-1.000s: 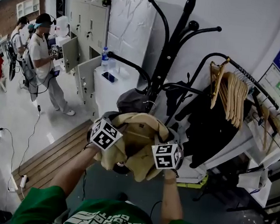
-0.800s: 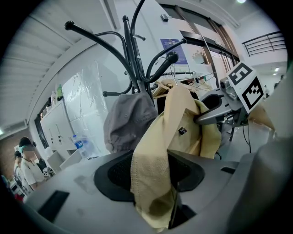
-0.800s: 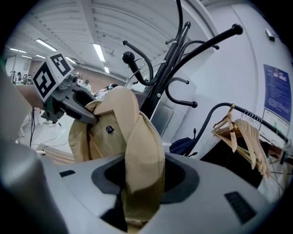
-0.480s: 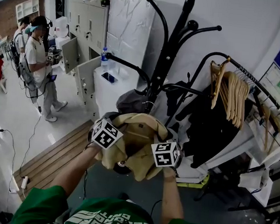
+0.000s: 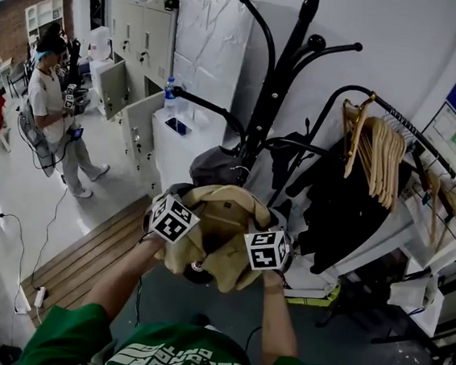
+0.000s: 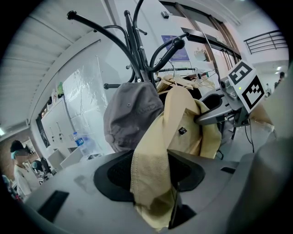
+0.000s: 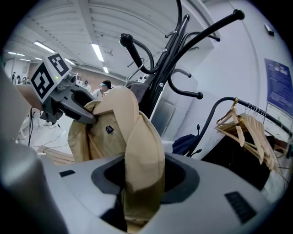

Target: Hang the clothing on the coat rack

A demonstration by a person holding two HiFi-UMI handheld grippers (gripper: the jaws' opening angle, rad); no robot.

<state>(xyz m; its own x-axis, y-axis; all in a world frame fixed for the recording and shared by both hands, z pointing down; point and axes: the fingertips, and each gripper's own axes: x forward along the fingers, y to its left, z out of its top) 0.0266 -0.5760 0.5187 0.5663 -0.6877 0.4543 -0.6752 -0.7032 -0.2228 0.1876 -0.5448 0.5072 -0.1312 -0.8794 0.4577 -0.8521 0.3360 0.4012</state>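
A tan jacket [image 5: 223,218] hangs spread between my two grippers, just in front of the black coat rack [image 5: 272,85]. My left gripper [image 6: 153,183] is shut on one side of the collar, and the cloth fills the space between its jaws. My right gripper [image 7: 139,183] is shut on the other side, with a fold of jacket [image 7: 137,151] draped over its jaws. In the head view the left gripper [image 5: 180,193] and the right gripper [image 5: 277,219] hold the jacket below the rack's lower hooks. A grey cap [image 6: 130,114] hangs on the rack right behind the jacket.
A garment rail with wooden hangers [image 5: 377,153] and dark clothes [image 5: 343,206] stands to the right. A white cabinet [image 5: 174,152] with a water bottle [image 5: 171,95] is left of the rack. A person [image 5: 53,111] stands at the far left. A wooden pallet [image 5: 92,244] lies on the floor.
Both grippers and the jacket have sunk slightly, and the right gripper has drifted a little left. The person in the background has stepped further left.
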